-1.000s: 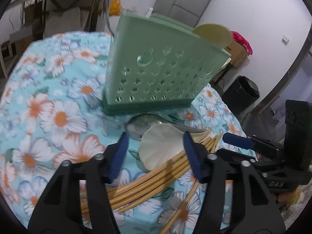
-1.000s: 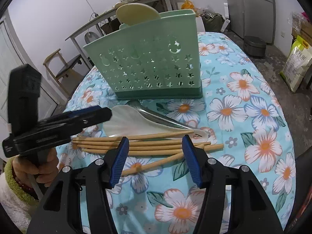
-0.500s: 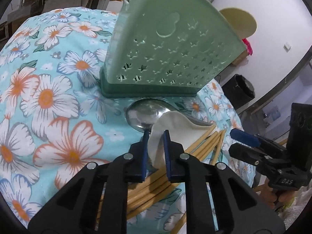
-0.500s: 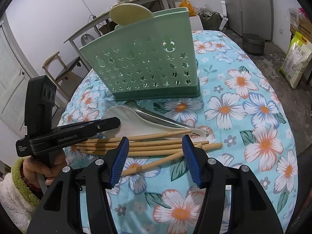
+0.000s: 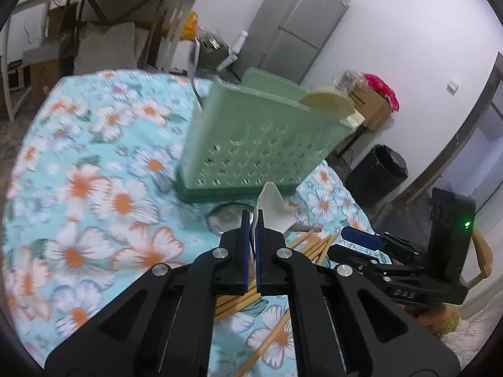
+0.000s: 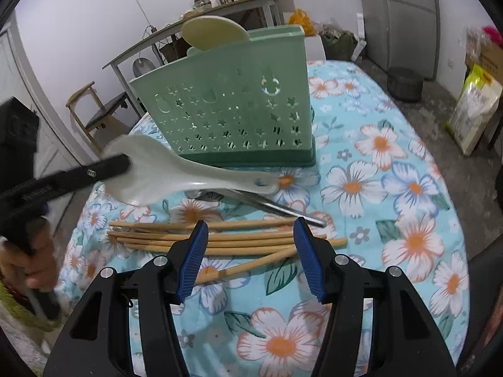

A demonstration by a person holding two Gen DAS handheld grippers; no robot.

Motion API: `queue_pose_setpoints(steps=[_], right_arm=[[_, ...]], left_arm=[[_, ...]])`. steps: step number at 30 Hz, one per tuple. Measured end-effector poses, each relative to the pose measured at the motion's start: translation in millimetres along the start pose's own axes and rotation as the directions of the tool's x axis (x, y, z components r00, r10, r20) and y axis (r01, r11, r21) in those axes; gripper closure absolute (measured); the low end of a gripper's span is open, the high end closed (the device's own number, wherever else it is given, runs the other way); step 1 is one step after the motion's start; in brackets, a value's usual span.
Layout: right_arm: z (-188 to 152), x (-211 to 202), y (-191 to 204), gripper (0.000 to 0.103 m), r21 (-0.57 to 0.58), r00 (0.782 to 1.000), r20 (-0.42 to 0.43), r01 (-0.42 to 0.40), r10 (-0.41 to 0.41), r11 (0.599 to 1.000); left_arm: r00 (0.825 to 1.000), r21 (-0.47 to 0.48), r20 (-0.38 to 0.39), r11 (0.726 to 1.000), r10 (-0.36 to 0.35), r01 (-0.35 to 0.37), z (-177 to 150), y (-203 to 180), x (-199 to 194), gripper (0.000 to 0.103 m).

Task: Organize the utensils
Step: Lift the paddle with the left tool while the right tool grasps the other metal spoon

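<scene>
My left gripper [image 5: 251, 227] is shut on the bowl rim of a white ceramic spoon [image 5: 273, 207] and holds it lifted above the table; the right wrist view shows the spoon [image 6: 163, 171] tilted, handle end low near the holder base. The green perforated utensil holder [image 6: 232, 110] stands upright behind it, with a cream round spatula [image 6: 213, 33] in it. A metal spoon [image 6: 267, 205] and several wooden chopsticks [image 6: 220, 238] lie on the floral tablecloth [image 6: 393, 188]. My right gripper [image 6: 251, 251] is open, just above the chopsticks.
The holder also shows in the left wrist view [image 5: 261, 144], with the metal spoon's bowl [image 5: 224, 218] in front of it. The round table's edge drops off at the right. A black bin [image 5: 377, 172] and a grey fridge [image 5: 301, 22] stand beyond.
My left gripper closed on the white spoon's bowl and lifted it off the table, uncovering the metal spoon. The right gripper stayed open over the chopsticks.
</scene>
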State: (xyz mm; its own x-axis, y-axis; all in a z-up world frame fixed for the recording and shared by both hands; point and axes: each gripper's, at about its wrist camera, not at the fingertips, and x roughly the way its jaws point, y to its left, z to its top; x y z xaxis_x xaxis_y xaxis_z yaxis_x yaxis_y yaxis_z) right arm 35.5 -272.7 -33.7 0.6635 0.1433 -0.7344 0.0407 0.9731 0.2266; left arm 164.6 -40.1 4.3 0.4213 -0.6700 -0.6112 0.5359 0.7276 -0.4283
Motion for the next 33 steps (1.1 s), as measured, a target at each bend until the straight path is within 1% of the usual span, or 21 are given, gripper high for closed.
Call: queue_pose_setpoints(steps=[4, 7, 10, 12, 14, 17, 19, 21, 22, 23, 25, 27, 28, 30, 33], right_arm=[[4, -3, 12, 0.048, -0.089, 0.998, 0.047, 0.056, -0.052, 0.994], [10, -1, 22, 0.048, -0.155, 0.995, 0.073, 0.085, -0.075, 0.984], [16, 3, 37, 0.048, -0.241, 0.989, 0.102, 0.125, -0.103, 0.962], [19, 9, 49, 0.048, -0.315, 0.986, 0.116, 0.151, -0.120, 0.937], [23, 15, 58, 0.048, -0.386, 0.980, 0.132, 0.187, -0.146, 0.903], [30, 25, 63, 0.048, -0.466, 0.980, 0.130, 0.196, -0.152, 0.863], [34, 37, 65, 0.049, -0.527, 0.981, 0.102, 0.194, -0.165, 0.827], [35, 47, 68, 0.053, -0.587, 0.982, 0.068, 0.182, -0.175, 0.789], [35, 51, 70, 0.053, -0.608, 0.982, 0.056, 0.176, -0.179, 0.774], [36, 58, 72, 0.054, -0.640, 0.982, 0.032, 0.164, -0.188, 0.750], [35, 70, 75, 0.058, -0.682, 0.978, -0.009, 0.147, -0.209, 0.716], [32, 76, 81, 0.059, -0.722, 0.975, -0.025, 0.136, -0.222, 0.679], [30, 77, 85, 0.059, -0.742, 0.973, -0.027, 0.133, -0.228, 0.657], [26, 79, 91, 0.059, -0.769, 0.971, -0.030, 0.130, -0.239, 0.626], [16, 84, 101, 0.059, -0.823, 0.960, 0.006, 0.164, -0.281, 0.543]], left_arm=[[0.997, -0.027, 0.062, 0.999, 0.037, -0.035, 0, 8, -33, 0.101], [0.992, -0.050, 0.109, 0.997, 0.067, -0.062, -1, 16, -55, 0.101], [0.985, -0.068, 0.144, 0.994, 0.097, -0.088, -2, 24, -71, 0.102], [0.981, -0.080, 0.160, 0.992, 0.113, -0.101, -2, 30, -79, 0.101], [0.977, -0.094, 0.165, 0.988, 0.136, -0.122, -3, 35, -80, 0.101], [0.968, -0.116, 0.178, 0.981, 0.175, -0.155, -5, 43, -88, 0.101], [0.962, -0.126, 0.193, 0.977, 0.192, -0.170, -8, 46, -91, 0.101], [0.955, -0.141, 0.208, 0.972, 0.214, -0.187, -13, 50, -95, 0.101], [0.953, -0.144, 0.210, 0.971, 0.221, -0.193, -14, 52, -96, 0.101], [0.950, -0.148, 0.212, 0.969, 0.228, -0.199, -16, 54, -98, 0.101], [0.949, -0.157, 0.214, 0.967, 0.232, -0.201, -19, 57, -99, 0.101], [0.949, -0.172, 0.215, 0.966, 0.230, -0.195, -21, 62, -100, 0.101], [0.949, -0.181, 0.215, 0.965, 0.230, -0.193, -22, 65, -100, 0.101], [0.949, -0.188, 0.217, 0.964, 0.228, -0.188, -24, 70, -102, 0.101], [0.949, -0.199, 0.220, 0.963, 0.224, -0.182, -25, 76, -103, 0.101]])
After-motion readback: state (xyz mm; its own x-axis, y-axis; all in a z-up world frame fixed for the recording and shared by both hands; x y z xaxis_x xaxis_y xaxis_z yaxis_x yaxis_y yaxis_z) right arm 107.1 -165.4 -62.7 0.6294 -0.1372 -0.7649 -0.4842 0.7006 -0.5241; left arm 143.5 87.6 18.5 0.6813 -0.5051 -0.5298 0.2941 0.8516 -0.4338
